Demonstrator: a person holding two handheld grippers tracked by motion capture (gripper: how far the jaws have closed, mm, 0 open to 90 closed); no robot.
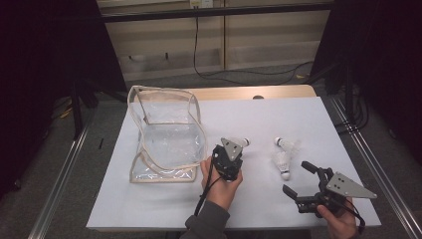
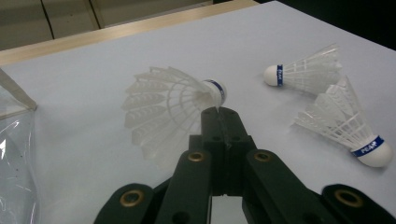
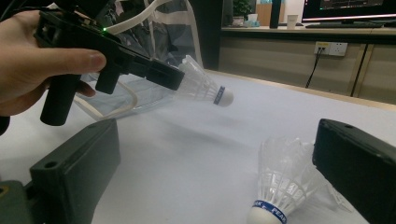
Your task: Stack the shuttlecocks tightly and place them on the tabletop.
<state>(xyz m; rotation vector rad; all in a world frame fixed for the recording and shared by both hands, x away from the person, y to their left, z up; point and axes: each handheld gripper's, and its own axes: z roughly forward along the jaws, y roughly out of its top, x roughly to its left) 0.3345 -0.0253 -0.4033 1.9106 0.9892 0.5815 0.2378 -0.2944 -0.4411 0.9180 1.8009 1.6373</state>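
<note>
Left gripper [image 2: 218,112], jaws pinched on the feather skirt of a shuttlecock [image 2: 173,105], hides most of it in the high view beside the clear bag [image 1: 166,137]. Two loose shuttlecocks [image 1: 283,160] lie just beyond the spread, empty right gripper [image 1: 297,178].

Beyond your table [image 1: 278,91], whose wooden far edge shows past the white sheet [image 1: 278,119] covering it, you face pale wood wall panels [image 1: 268,35] with a black cable [image 1: 209,69] hanging down to the grey floor [image 1: 249,77]. Dark curtains [image 1: 45,59] close in on both sides. To one side, a counter [image 3: 327,31] carries a lit monitor [image 3: 348,9] above a wall socket [image 3: 332,47].
</note>
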